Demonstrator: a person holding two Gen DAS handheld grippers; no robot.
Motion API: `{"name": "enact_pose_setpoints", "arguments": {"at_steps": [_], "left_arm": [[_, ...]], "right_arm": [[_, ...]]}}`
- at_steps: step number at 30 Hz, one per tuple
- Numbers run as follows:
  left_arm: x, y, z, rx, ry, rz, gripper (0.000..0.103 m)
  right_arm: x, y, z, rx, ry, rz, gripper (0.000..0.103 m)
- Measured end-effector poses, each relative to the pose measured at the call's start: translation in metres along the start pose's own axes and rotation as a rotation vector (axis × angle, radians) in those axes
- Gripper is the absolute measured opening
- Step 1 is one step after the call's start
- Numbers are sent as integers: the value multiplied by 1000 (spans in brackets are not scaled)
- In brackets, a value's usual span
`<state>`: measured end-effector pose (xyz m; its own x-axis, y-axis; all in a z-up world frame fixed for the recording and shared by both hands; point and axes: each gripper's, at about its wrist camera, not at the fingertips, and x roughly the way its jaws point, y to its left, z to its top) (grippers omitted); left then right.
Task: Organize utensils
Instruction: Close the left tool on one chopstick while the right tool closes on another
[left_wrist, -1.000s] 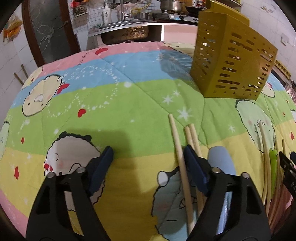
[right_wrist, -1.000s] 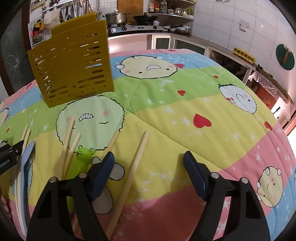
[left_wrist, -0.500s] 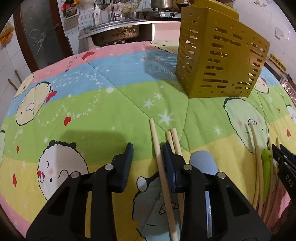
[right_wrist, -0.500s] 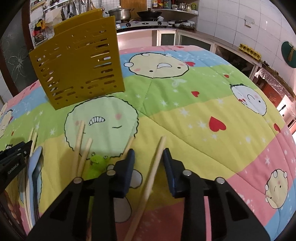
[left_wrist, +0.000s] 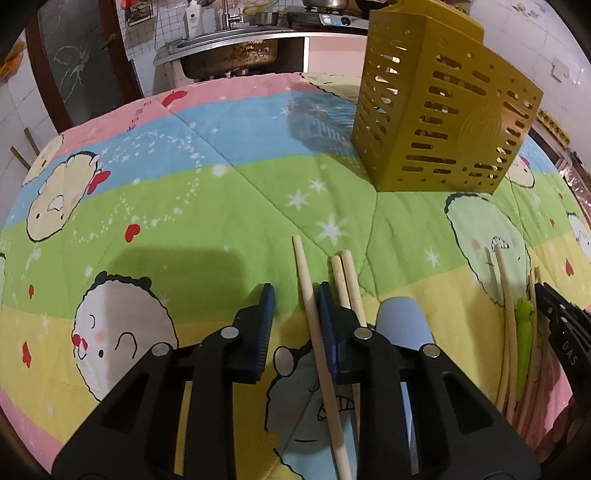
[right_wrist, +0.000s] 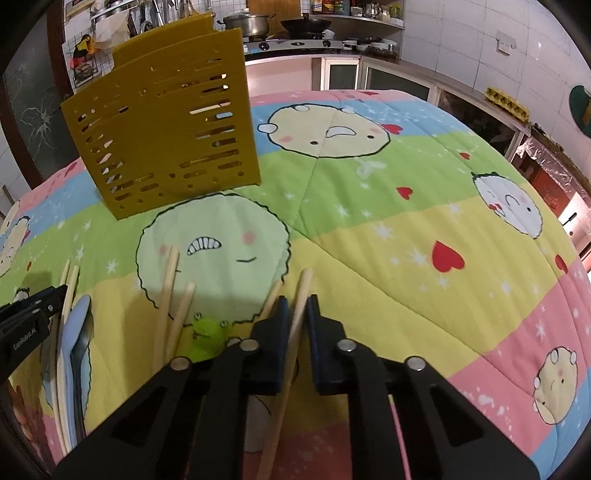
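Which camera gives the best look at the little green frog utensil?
The right wrist view: the green frog utensil shows its face beside two chopsticks, though the black arm hides its handle. The left wrist view shows it only as a thin sliver at the right edge.

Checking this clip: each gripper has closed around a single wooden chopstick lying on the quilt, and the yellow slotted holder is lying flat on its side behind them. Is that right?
Not quite. The yellow slotted holder is standing upright on the quilt, not lying on its side; the right wrist view shows this plainly. The rest holds: the left gripper and right gripper have just been closing, each with one chopstick between its jaws.
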<state>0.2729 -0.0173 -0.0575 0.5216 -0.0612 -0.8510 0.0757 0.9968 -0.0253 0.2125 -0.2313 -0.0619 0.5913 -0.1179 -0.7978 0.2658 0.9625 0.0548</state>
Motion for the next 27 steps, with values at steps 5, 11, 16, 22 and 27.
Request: {"name": "enact_pose_setpoints", "arguments": {"at_steps": [5, 11, 16, 22, 27], "left_arm": [[5, 3, 6, -20, -12, -6, 19], [3, 1, 8, -29, -31, -3, 7], [-6, 3, 5, -32, -73, -5, 5], [-39, 9, 2, -51, -178, -5, 4], [-71, 12, -3, -50, -295, -36, 4]], "right_arm": [[1, 0, 3, 3, -9, 28, 8], [-7, -1, 7, 5, -39, 61, 7], [-16, -5, 9, 13, -71, 96, 6], [-34, -10, 13, 25, -132, 126, 6], [-55, -12, 14, 22, -213, 159, 6]]}}
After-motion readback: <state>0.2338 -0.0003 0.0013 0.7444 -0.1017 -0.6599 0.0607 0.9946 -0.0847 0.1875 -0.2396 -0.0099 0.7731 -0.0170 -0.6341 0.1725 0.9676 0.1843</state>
